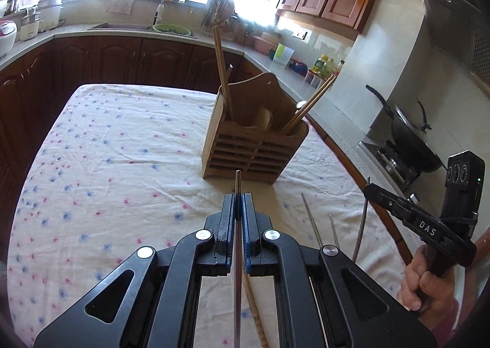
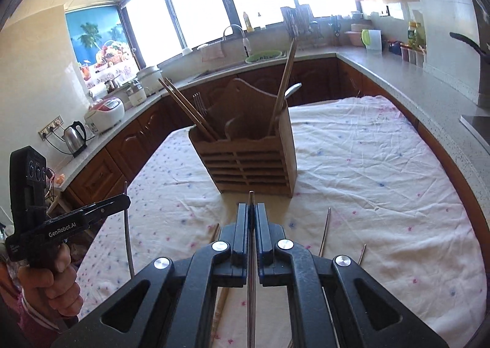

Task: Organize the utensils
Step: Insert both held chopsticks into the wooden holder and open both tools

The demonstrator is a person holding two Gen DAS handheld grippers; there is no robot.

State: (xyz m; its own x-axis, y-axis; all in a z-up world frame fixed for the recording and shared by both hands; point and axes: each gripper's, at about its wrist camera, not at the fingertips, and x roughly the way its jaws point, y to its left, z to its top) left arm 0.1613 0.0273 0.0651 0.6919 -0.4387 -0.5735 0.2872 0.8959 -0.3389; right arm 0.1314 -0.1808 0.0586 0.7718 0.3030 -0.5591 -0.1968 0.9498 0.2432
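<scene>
A wooden slatted utensil holder (image 1: pixel 255 146) stands on the floral tablecloth; it also shows in the right wrist view (image 2: pixel 254 161). It holds wooden chopsticks (image 1: pixel 222 72), a fork (image 2: pixel 200 104) and a spoon (image 2: pixel 291 89). My left gripper (image 1: pixel 238 204) is shut on a thin metal chopstick (image 1: pixel 238 185), held above the cloth in front of the holder. My right gripper (image 2: pixel 251 213) is shut on another metal chopstick (image 2: pixel 251 199). Each gripper shows from the side in the other view, its chopstick hanging down (image 1: pixel 363 219) (image 2: pixel 128 225).
Loose metal chopsticks (image 1: pixel 312 222) (image 2: pixel 324 231) and a wooden one (image 1: pixel 255 314) lie on the cloth near me. Kitchen counters with a sink (image 2: pixel 245 63), rice cooker (image 2: pixel 105 109), kettle (image 2: pixel 75 135) and a wok (image 1: pixel 410 133) surround the table (image 1: pixel 107 149).
</scene>
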